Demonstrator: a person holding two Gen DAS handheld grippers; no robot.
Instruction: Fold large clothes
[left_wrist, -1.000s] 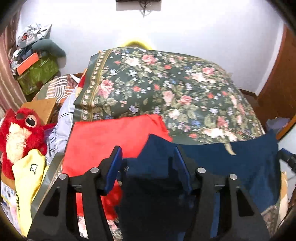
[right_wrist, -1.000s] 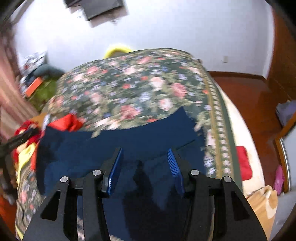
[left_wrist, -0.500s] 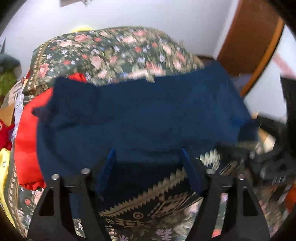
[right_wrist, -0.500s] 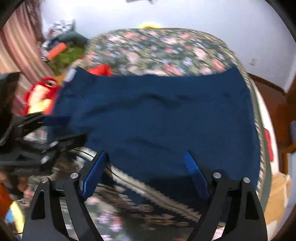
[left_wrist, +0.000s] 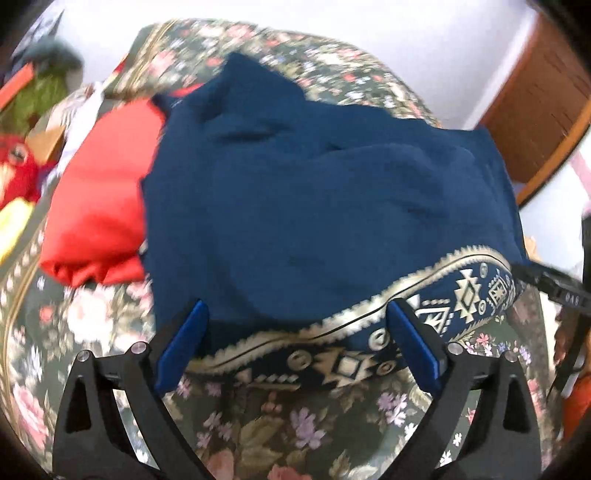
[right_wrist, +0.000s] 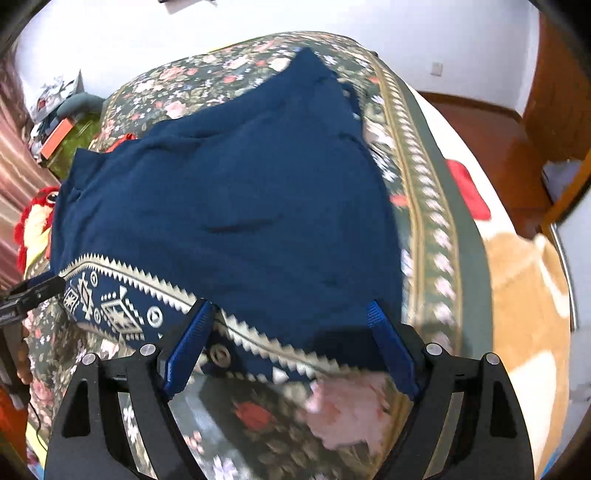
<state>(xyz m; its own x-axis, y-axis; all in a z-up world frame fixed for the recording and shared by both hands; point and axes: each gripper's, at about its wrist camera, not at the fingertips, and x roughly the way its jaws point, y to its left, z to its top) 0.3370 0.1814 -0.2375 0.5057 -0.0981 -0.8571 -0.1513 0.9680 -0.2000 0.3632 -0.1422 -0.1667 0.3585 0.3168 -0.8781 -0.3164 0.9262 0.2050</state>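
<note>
A large navy blue garment (left_wrist: 325, 206) with a gold patterned border (left_wrist: 343, 365) lies spread on the floral bed; it also shows in the right wrist view (right_wrist: 236, 206), its border (right_wrist: 122, 306) at the near edge. My left gripper (left_wrist: 295, 347) is open, its fingers standing either side of the near border. My right gripper (right_wrist: 291, 347) is open over the garment's near right corner, holding nothing. The right gripper's tip (left_wrist: 554, 291) shows at the garment's right edge in the left wrist view. The left gripper's tip (right_wrist: 33, 291) shows at its left edge in the right wrist view.
A folded red garment (left_wrist: 99, 199) lies left of the navy one. The floral bedspread (left_wrist: 280, 428) covers the bed. A red plush toy (right_wrist: 37, 206) and clutter sit at the left. A wooden door (left_wrist: 535, 110) stands at the right, with wooden floor (right_wrist: 491, 140) beside the bed.
Both grippers opened and let go of the navy garment, which now lies spread on the bed. Both grippers drew back toward its near bordered edge.
</note>
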